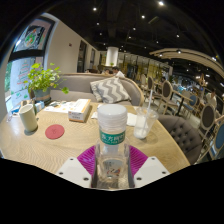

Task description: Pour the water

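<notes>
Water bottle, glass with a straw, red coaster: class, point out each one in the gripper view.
Water bottle (112, 140): gripper view, on its label, between the claw's fingers.
Glass with a straw (141, 125): gripper view, on the glass wall.
Red coaster (54, 131): gripper view, on its flat top.

Bottle base hidden below claw; label unreadable.

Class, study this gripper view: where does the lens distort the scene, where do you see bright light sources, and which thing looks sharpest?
Gripper view: wide-angle lens bends the table edge and room into curves; small ceiling lights glare as bright spots against a dim ceiling; the water bottle between the gripper's fingers looks sharpest, the distant chairs softer.
</notes>
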The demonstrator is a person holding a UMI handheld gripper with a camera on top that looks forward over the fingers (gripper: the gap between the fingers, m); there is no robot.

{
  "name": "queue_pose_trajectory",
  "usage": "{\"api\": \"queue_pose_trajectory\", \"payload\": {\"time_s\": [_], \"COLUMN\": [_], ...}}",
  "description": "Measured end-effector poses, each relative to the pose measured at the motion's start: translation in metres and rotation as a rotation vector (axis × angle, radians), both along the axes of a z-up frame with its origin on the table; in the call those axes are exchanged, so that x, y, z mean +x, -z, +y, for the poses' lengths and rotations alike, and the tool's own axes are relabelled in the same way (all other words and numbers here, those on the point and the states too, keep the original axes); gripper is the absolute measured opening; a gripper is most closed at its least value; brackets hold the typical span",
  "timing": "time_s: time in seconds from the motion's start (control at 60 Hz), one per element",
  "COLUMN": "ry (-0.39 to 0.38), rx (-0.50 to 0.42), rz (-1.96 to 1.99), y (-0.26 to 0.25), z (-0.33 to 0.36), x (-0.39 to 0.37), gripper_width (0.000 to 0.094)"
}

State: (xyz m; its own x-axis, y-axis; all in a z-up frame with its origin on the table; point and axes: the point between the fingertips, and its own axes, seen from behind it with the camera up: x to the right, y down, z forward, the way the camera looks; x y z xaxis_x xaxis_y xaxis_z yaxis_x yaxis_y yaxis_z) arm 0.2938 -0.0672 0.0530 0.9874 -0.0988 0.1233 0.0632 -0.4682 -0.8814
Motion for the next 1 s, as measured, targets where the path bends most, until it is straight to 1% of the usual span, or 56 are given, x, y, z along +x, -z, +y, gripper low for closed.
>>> {"api": "queue_pose_trajectory", "payload": {"time_s": [0.133,0.267,0.383,0.5,0.6,0.717,0.783,0.9,1.0], "ry": [0.015,0.031,0.006,-0.049,-0.119,-0.224,-0.285,-0.395,-0.453], "rx": [0.020,0.036,0.047,0.052,0.043,-0.006,-0.055,-0.108,-0.143], "rz": [-0.162,-0.412,-0.680,-0.951,-1.203,-1.473,-1.610,-1.812,-1.901], "y": [-0.046,-0.109,-0.156,-0.185,-0.188,-0.167,-0.150,-0.122,-0.109], "z": [0.021,0.049,0.082,0.114,0.139,0.159,0.164,0.170,0.168], "x": [-0.002,-0.021,-0.065,-0.126,-0.179,-0.223,-0.236,-0.251,-0.253], "gripper_width": [0.0419,0.0419,0.0419,0.0418,0.0416,0.0414,0.0414,0.0415,0.0415]}}
